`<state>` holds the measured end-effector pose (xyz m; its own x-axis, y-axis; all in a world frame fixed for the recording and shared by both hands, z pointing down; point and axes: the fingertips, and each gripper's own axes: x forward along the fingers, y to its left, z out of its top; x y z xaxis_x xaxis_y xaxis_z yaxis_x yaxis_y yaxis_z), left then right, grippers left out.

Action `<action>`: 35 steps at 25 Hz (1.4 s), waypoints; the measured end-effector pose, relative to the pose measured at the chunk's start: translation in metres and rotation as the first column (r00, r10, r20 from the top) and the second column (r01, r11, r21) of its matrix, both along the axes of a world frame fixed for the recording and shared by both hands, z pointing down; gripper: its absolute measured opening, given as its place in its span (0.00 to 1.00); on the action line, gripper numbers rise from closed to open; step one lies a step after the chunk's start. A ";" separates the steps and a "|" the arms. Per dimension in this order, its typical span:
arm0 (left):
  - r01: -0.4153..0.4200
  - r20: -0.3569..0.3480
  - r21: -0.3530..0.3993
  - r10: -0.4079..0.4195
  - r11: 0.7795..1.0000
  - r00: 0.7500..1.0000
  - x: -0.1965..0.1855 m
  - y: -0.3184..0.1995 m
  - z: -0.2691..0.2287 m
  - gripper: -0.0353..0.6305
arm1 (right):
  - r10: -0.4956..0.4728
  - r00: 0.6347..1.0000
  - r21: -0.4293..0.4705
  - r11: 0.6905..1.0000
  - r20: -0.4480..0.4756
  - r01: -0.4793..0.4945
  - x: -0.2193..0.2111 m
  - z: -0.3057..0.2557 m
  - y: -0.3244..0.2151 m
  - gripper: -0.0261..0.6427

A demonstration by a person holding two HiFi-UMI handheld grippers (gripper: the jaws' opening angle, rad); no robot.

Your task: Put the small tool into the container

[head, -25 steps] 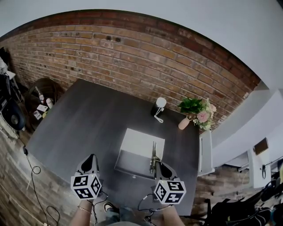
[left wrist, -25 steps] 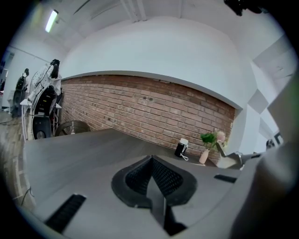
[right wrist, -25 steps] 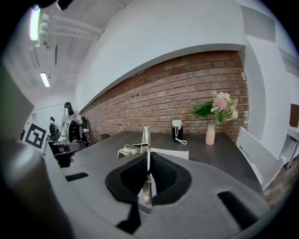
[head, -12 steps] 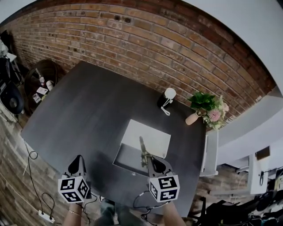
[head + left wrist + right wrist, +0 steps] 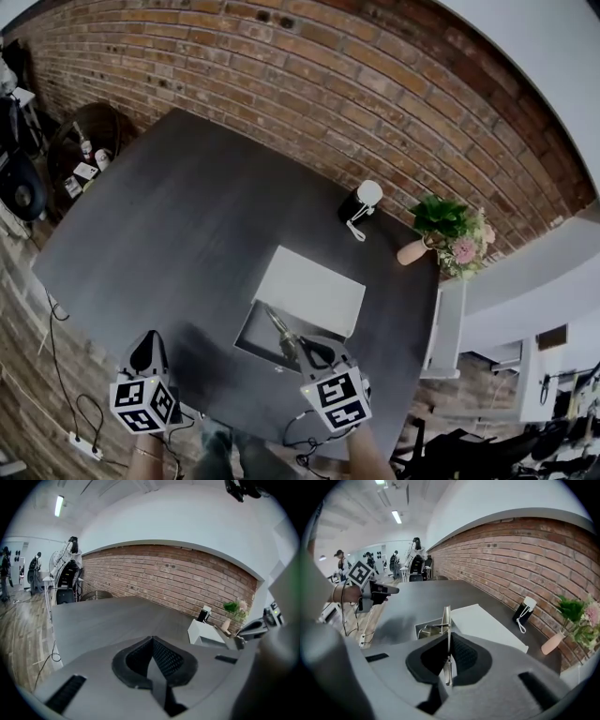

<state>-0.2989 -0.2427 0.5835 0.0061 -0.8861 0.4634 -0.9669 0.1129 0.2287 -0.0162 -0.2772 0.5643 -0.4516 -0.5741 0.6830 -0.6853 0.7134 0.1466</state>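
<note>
A white box (image 5: 314, 292) lies on the dark table (image 5: 187, 234) with its lid folded back; its open tray (image 5: 247, 339) faces me. My right gripper (image 5: 302, 345) is shut on a thin metal tool (image 5: 278, 328), which slants up and left over the tray. In the right gripper view the tool (image 5: 447, 618) stands on edge between the pads, above the tray (image 5: 423, 629), where other metal pieces lie. My left gripper (image 5: 145, 347) hangs at the table's near left edge, shut and holding nothing, well apart from the box. The left gripper view shows its pads (image 5: 159, 656) meeting.
A black cylinder with a white cap and cord (image 5: 361, 202) stands behind the box. A vase of flowers (image 5: 450, 234) sits at the back right corner. A round side stand with small items (image 5: 89, 155) is off the table's left end. Cables (image 5: 56, 356) lie on the floor.
Both grippers have sunk and drawn back toward me. The right one has rolled, so the tool now slants left over the open tray instead of pointing straight ahead.
</note>
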 end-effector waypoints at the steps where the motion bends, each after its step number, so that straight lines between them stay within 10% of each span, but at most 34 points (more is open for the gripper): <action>1: 0.004 -0.001 -0.004 -0.004 1.000 1.000 0.000 0.001 0.003 0.06 | -0.018 1.000 0.000 1.000 -0.021 0.018 -0.001 0.004 0.000 0.05; 15: 0.051 0.008 -0.032 -0.051 0.998 0.999 -0.015 0.006 0.013 0.06 | -0.165 0.939 -0.017 0.986 -0.303 0.167 0.005 0.046 -0.012 0.05; 35: 0.011 0.015 -0.063 -0.010 0.998 1.000 0.001 -0.004 0.022 0.06 | -0.122 0.880 0.072 0.982 -0.460 0.173 0.016 0.076 -0.035 0.05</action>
